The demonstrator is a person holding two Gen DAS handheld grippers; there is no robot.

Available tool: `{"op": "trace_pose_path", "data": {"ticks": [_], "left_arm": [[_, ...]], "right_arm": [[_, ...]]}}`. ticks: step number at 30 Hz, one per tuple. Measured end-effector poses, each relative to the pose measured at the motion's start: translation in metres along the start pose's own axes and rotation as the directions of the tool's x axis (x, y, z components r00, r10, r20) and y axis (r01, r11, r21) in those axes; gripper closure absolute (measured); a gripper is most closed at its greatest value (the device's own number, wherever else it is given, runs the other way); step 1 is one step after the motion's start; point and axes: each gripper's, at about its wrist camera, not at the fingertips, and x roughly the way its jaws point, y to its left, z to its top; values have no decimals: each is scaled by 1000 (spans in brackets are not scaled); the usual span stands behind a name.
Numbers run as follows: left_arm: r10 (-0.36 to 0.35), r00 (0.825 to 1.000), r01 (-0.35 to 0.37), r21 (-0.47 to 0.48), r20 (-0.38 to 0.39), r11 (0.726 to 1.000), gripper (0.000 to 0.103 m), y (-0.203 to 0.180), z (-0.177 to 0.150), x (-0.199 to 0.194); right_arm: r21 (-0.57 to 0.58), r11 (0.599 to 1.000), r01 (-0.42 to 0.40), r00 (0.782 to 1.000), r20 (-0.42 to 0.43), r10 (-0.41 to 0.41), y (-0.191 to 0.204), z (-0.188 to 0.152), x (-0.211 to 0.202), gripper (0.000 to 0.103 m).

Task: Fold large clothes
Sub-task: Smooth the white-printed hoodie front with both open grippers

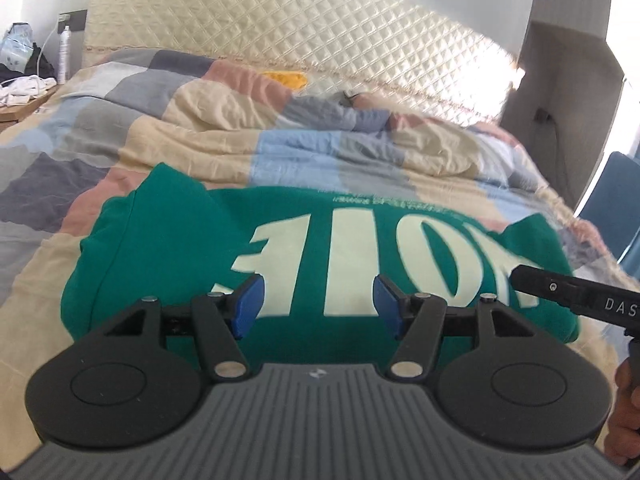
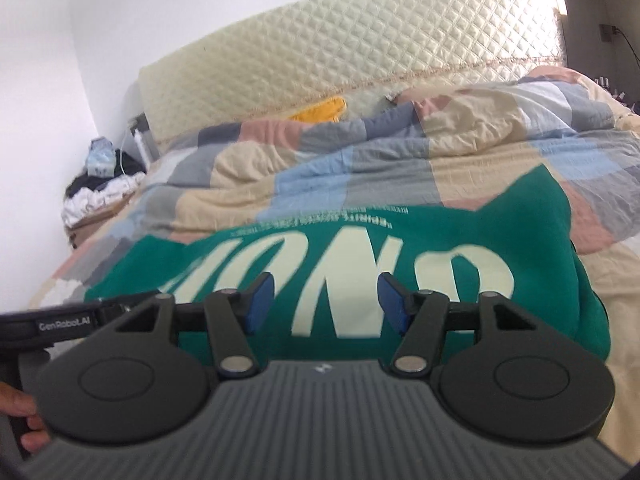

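Green sweatshirt [image 1: 320, 248] lies folded on the patchwork quilt [image 1: 200, 132] of the bed, print up. Left gripper [image 1: 318, 302] and right gripper [image 2: 325, 302] hover above it, fingers partly open, holding nothing; probably lining up the next fold.

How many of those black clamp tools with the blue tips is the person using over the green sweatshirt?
2: the left gripper and the right gripper, side by side above the green sweatshirt, both open and empty.

A green sweatshirt [image 1: 320, 264] with large cream lettering lies folded flat on the near bed [image 1: 120, 148].
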Motion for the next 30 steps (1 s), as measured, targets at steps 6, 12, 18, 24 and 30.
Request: {"op": "trace_pose_path", "data": {"ticks": [6,12,18,24,30], "left_arm": [[56,998,-55,42,-30,998,37,-3,-8,18],[60,996,-58,32,-66,998,36,0,-10,36],[2,998,-4,-22,-57,1000,29,10,-8,39],[-12,999,9,-74,-42,997,27,11,-5,24],[-49,997,36,-218,-54,975,23,26,-12,-11]], "right_arm": [[-62,996,68,997,-19,-69,1,-8,14,50],[-108,989,101,995,-11,-103,4,-17,32,49],[-48,995,86,995,-46,-89,-6,-23,45,49],[5,997,83,995,-51,-83,-6,-21,37,49],[71,997,32,996,-89,-26,0,-19,8,47]]}}
